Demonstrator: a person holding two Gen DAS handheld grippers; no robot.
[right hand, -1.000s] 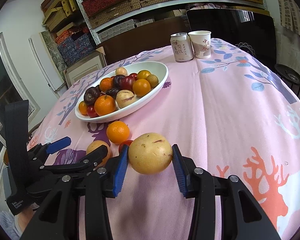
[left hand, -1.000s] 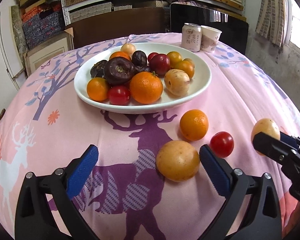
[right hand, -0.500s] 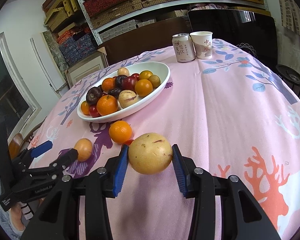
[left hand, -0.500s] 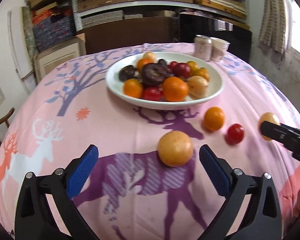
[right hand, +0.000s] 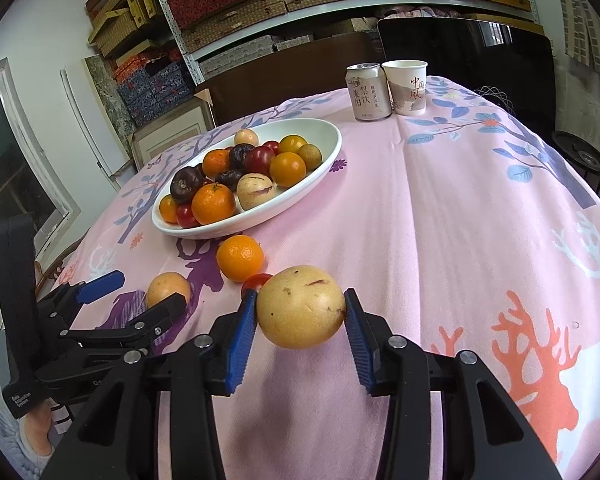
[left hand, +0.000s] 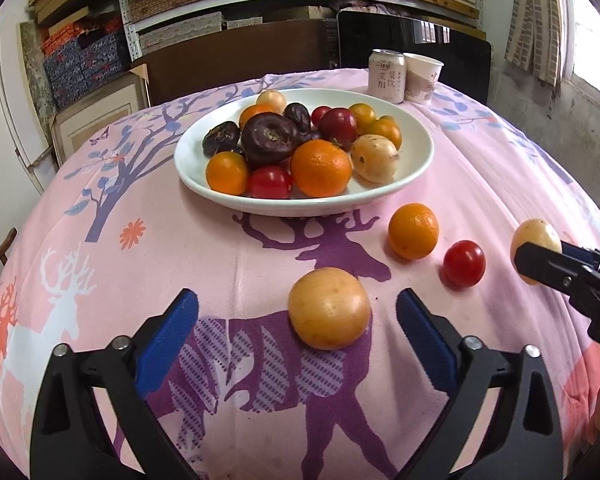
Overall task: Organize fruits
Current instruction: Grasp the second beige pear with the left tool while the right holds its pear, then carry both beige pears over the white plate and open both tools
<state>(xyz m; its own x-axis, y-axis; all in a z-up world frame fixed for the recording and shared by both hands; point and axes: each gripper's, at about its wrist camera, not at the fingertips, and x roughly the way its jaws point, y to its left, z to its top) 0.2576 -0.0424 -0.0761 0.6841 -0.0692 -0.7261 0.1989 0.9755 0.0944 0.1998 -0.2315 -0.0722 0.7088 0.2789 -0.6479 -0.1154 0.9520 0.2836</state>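
Observation:
A white bowl [left hand: 416, 168] of mixed fruits sits mid-table; it also shows in the right wrist view [right hand: 324, 168]. My left gripper [left hand: 296, 336] is open, its blue pads on either side of a yellow-orange round fruit [left hand: 329, 313] lying on the cloth, not touching it. An orange [left hand: 413, 231] and a red tomato [left hand: 464, 263] lie to its right. My right gripper [right hand: 300, 320] is shut on a speckled yellow fruit [right hand: 300, 312], held just above the cloth; it shows at the right edge of the left wrist view [left hand: 534, 240].
A drink can [right hand: 368, 92] and a paper cup [right hand: 406, 86] stand at the far side of the table. The table has a pink deer-print cloth [right hand: 460, 220]. Shelves with boxes and a dark chair stand behind.
My left gripper drew back and left, then came forward again around the yellow-orange fruit. My right gripper keeps its hold on the speckled fruit, almost still.

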